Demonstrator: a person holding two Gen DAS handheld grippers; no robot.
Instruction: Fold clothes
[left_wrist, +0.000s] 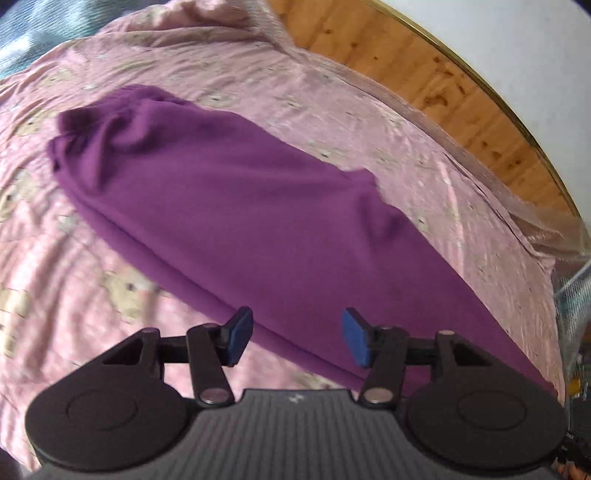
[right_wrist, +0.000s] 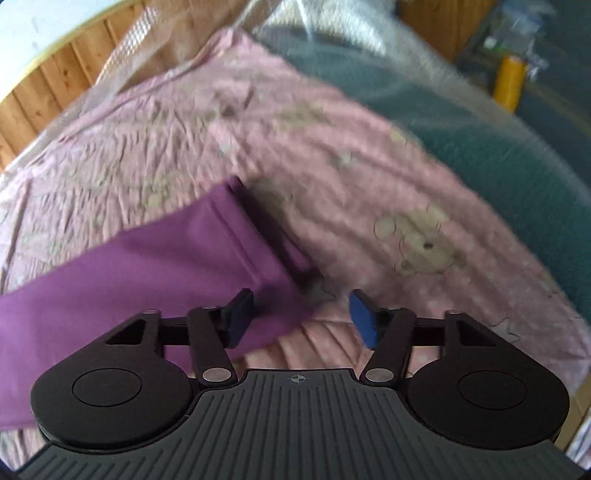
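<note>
left wrist view: a purple garment (left_wrist: 236, 214) lies as one long folded band on a pink bedsheet (left_wrist: 74, 266) printed with pale cartoon bears. the band runs from about 10 o'clock, where it bunches into folds, down to about 4 o'clock. the left gripper (left_wrist: 297, 338) hangs above the band's near edge at 6 o'clock, its blue pads (left_wrist: 242, 334) spread wide with nothing between them. a wooden panel wall (left_wrist: 424, 74) curves along 1 to 3 o'clock, and a teal blanket (left_wrist: 33, 29) shows at 11 o'clock.

right wrist view: the hemmed end of the purple garment (right_wrist: 166, 266) reaches in from 9 o'clock and stops near the centre, on the same pink bedsheet (right_wrist: 369, 206). the right gripper (right_wrist: 301, 317) is spread wide and holds nothing; its left pad (right_wrist: 240, 317) sits over the cloth, though contact cannot be told, and its right pad over bare sheet. a teal blanket (right_wrist: 461, 125) under clear plastic lies at 1 to 2 o'clock, and a blurred yellow cylinder (right_wrist: 511, 83) stands beyond it.

no readable writing or brand shows; only a small crosshair mark (right_wrist: 296, 378) on the gripper body.
</note>
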